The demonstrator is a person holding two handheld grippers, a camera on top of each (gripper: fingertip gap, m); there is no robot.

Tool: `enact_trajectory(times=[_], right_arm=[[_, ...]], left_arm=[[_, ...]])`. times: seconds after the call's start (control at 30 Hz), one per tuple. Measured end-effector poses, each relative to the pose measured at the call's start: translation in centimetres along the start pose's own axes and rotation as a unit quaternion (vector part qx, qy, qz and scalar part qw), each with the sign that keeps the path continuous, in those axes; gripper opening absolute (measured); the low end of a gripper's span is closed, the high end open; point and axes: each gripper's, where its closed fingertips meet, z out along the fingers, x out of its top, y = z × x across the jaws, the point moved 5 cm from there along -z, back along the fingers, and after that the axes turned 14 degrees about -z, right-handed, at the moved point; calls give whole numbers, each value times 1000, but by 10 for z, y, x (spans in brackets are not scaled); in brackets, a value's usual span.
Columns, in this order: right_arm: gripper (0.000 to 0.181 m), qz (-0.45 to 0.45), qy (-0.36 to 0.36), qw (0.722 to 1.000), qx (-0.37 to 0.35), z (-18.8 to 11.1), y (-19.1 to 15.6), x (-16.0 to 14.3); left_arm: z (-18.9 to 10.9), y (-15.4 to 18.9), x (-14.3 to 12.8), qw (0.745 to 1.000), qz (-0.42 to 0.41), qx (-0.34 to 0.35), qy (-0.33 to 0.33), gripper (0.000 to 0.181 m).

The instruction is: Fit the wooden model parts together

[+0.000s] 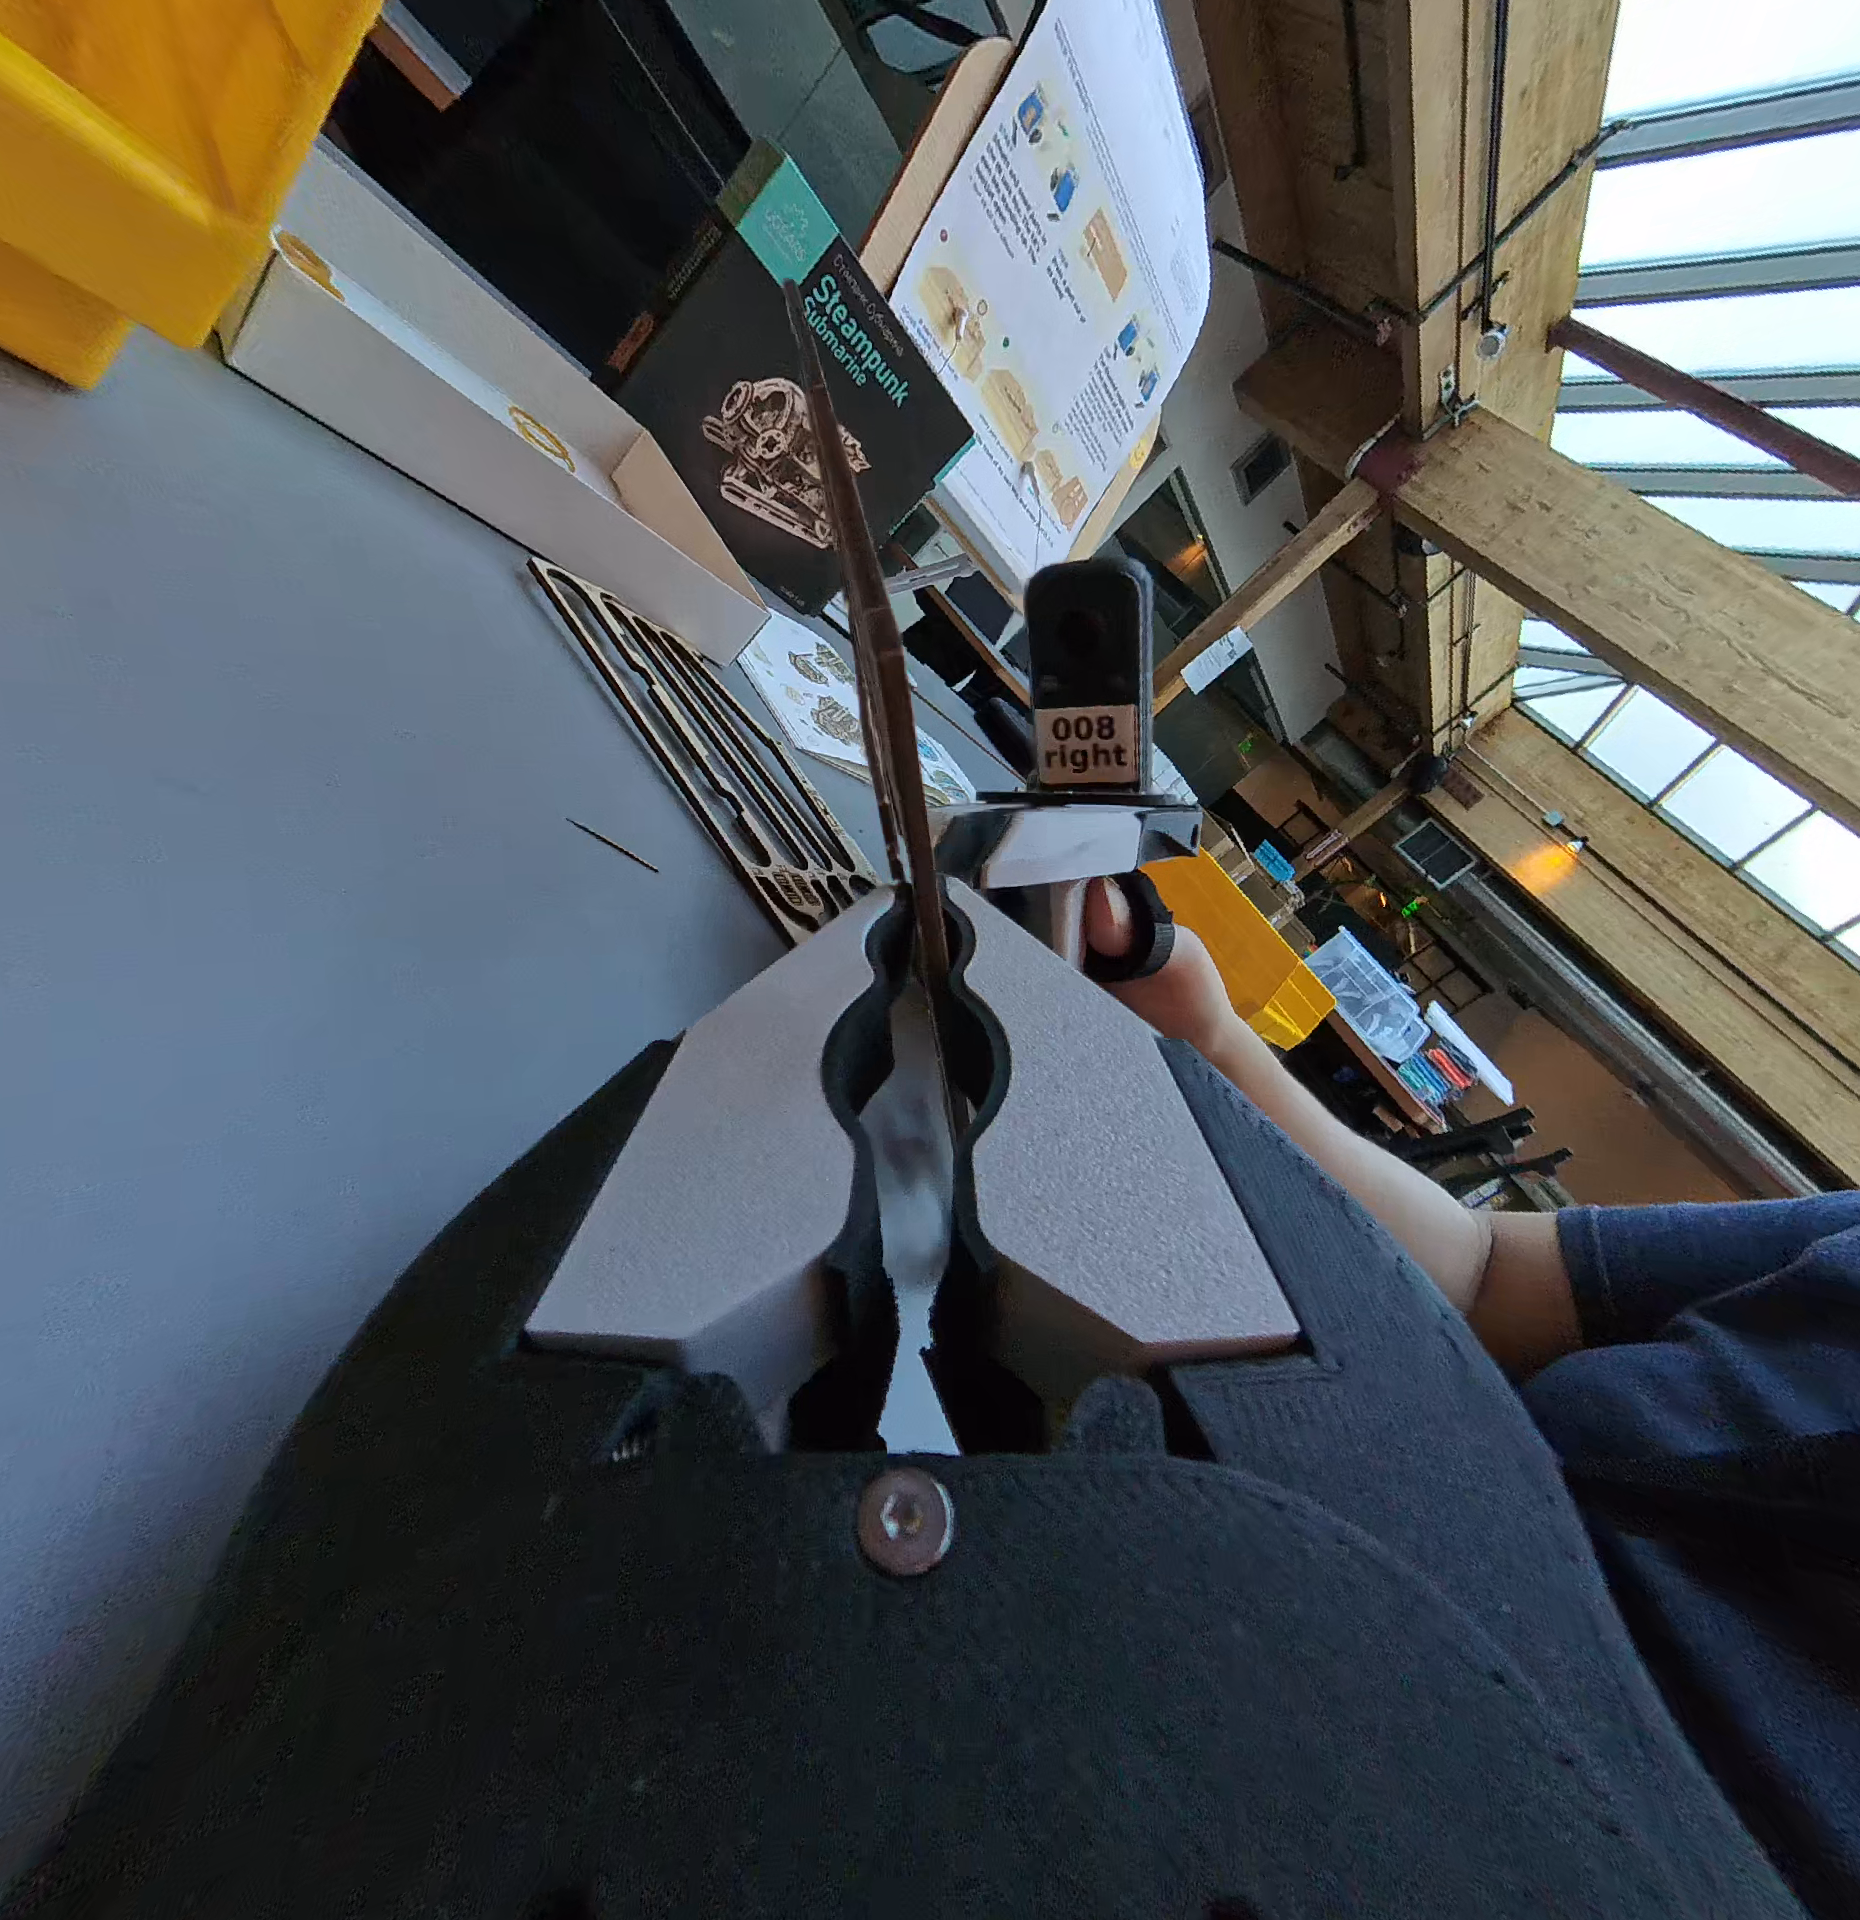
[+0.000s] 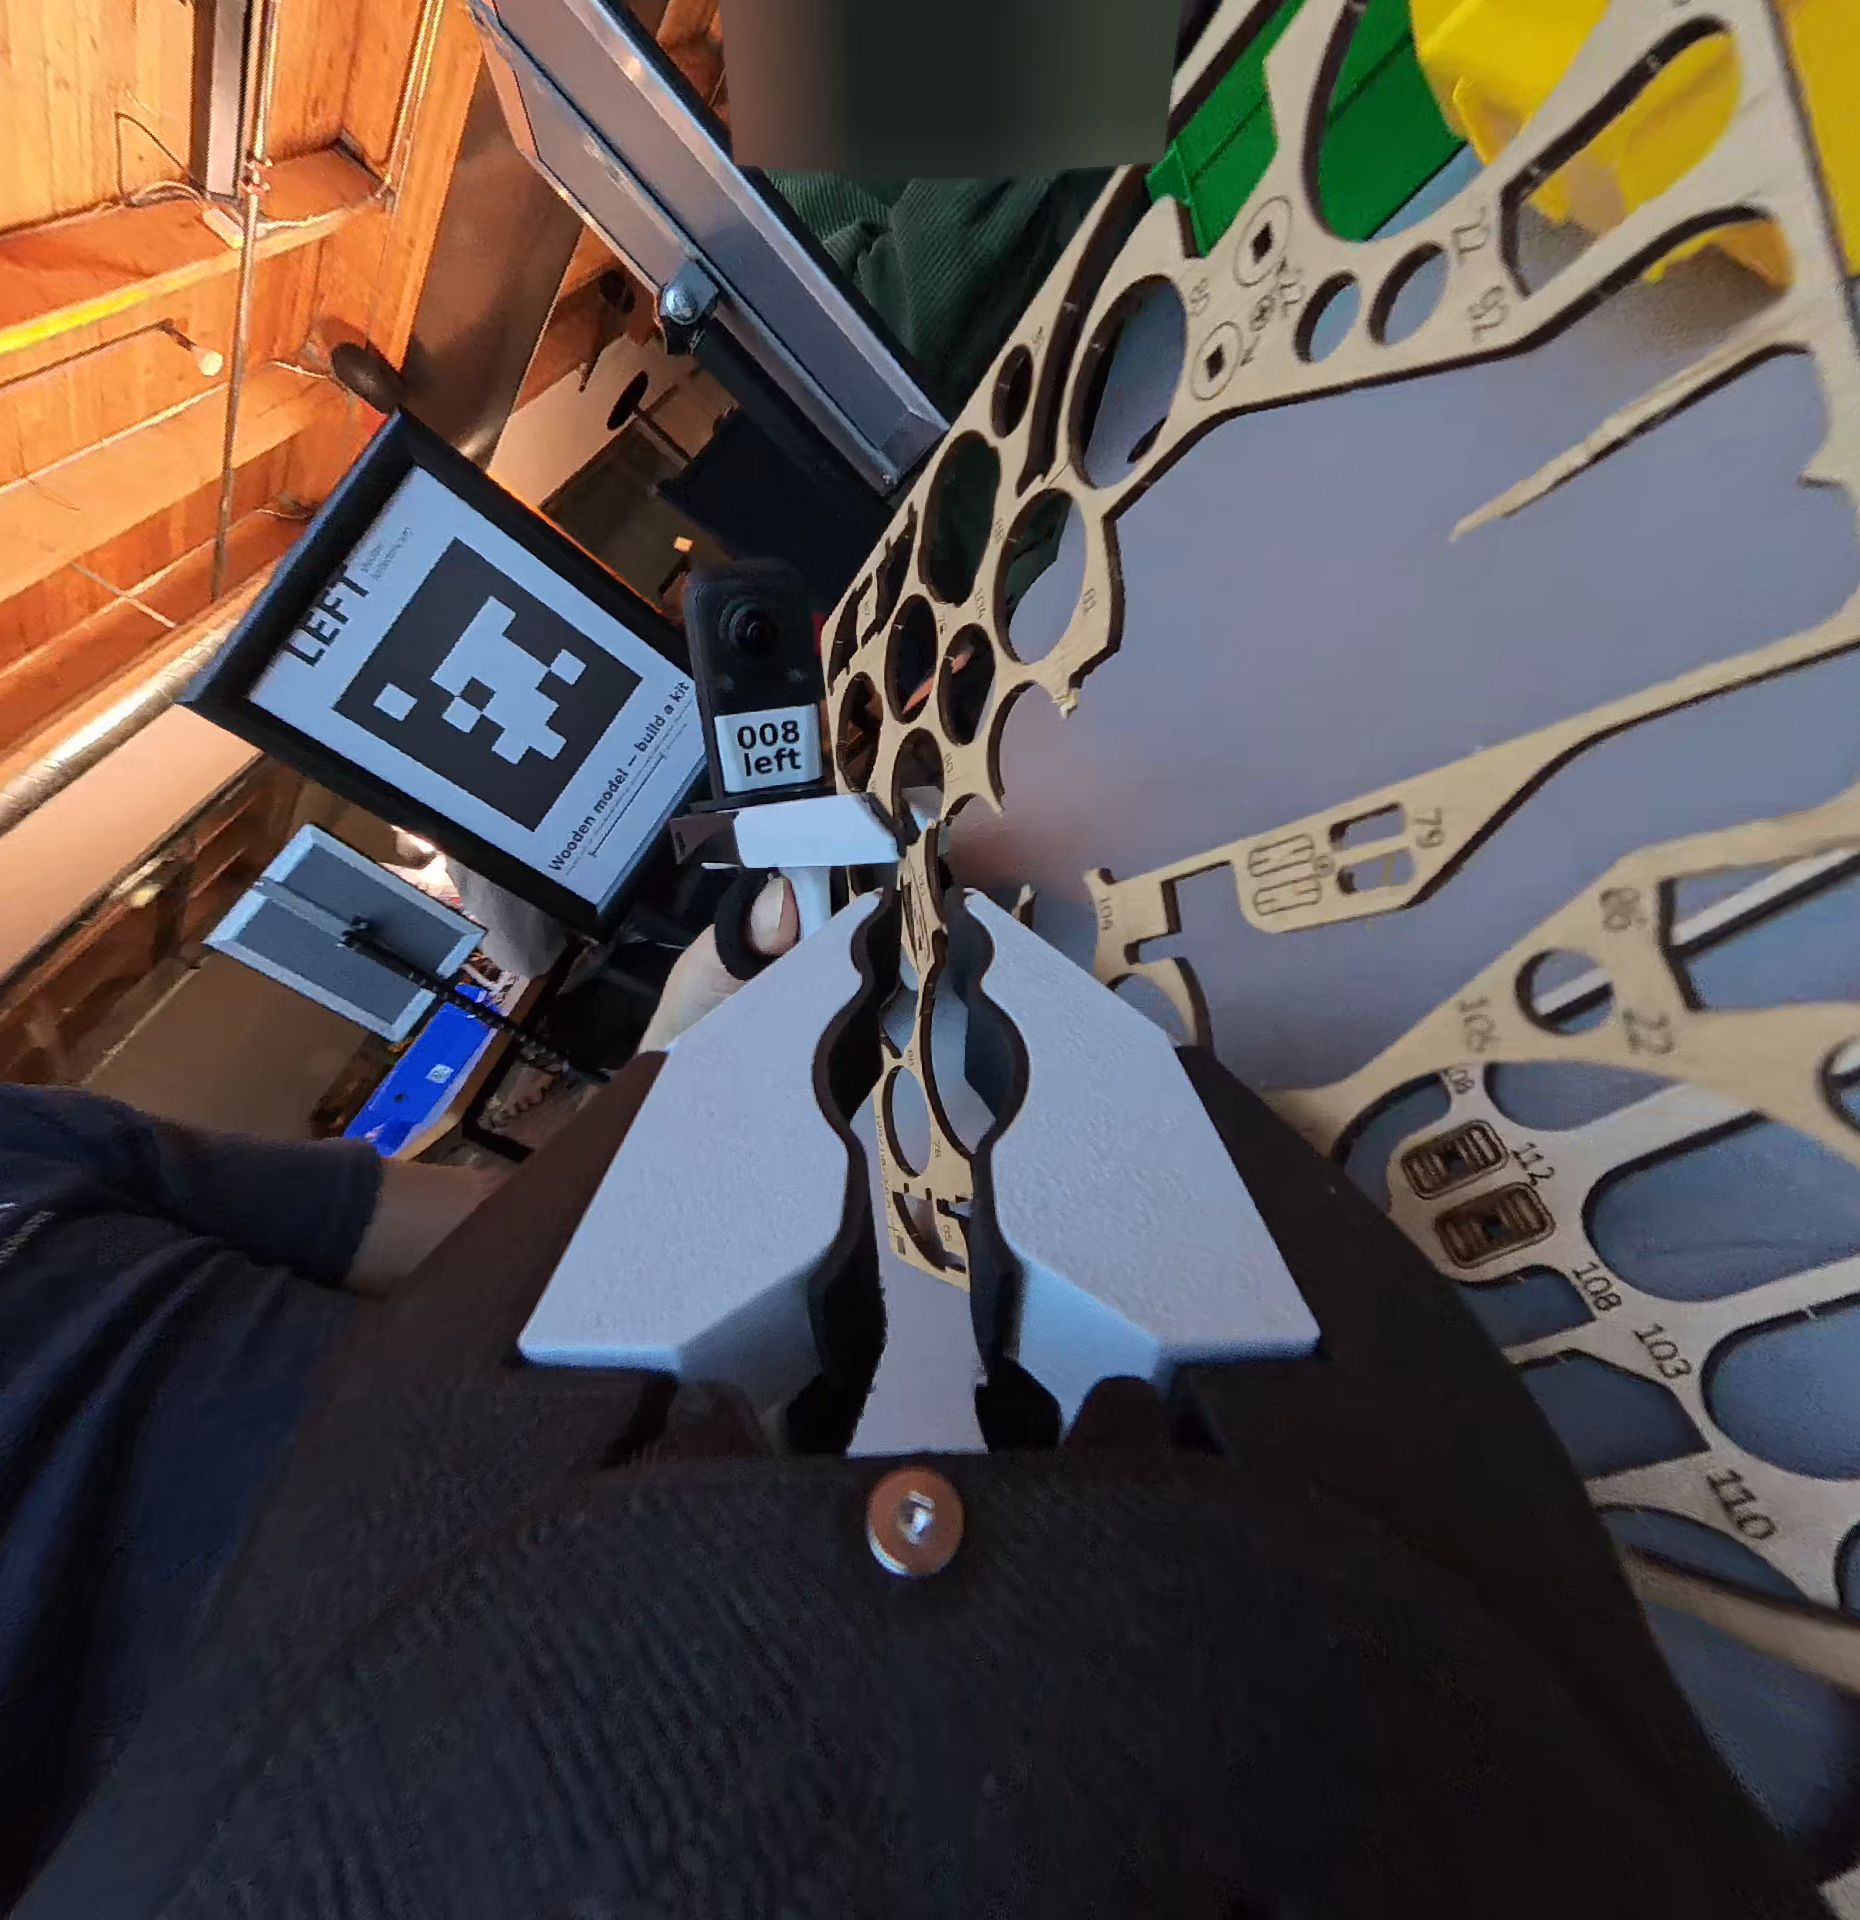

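Your path across the grey table (image 1: 230, 831) is open on the left, while the wooden sheet (image 1: 874, 665) clamped upright between both grippers, a flat cut-out sheet (image 1: 697, 727) and the white box (image 1: 469, 416) block the far side.

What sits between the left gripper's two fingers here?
The wooden parts sheet, seen edge-on, runs between the left gripper fingers in the left wrist view; the right wrist view shows its cut-out face.
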Motion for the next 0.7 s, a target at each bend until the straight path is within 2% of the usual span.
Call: enact_trajectory(times=[0.13,0.27,0.33,0.47,0.53,0.63,0.7], right_arm=[[15,-50,-15,998,-24,7,-6,-2],[16,-71,-67,995,-27,16,-8,-10],[12,-73,-76,994,-28,17,-7,-11],[5,-63,-66,996,-18,15,-8,-11],[2,-62,-46,997,-30,11,-6,-7],[2,-57,-31,998,-24,8,-5,-4],[2,-59,-31,998,-21,8,-6,-4]], left_arm=[[1,2,-2,1000,2,-3,-2,0],[4,2,-5,1000,18,13,-13,0],[4,3,-6,1000,20,10,-18,0],[4,5,-6,1000,13,-4,-23,1],[4,5,-8,1000,10,4,-26,14],[6,5,-16,998,17,15,-54,11],[7,5,-17,998,25,17,-59,1]])
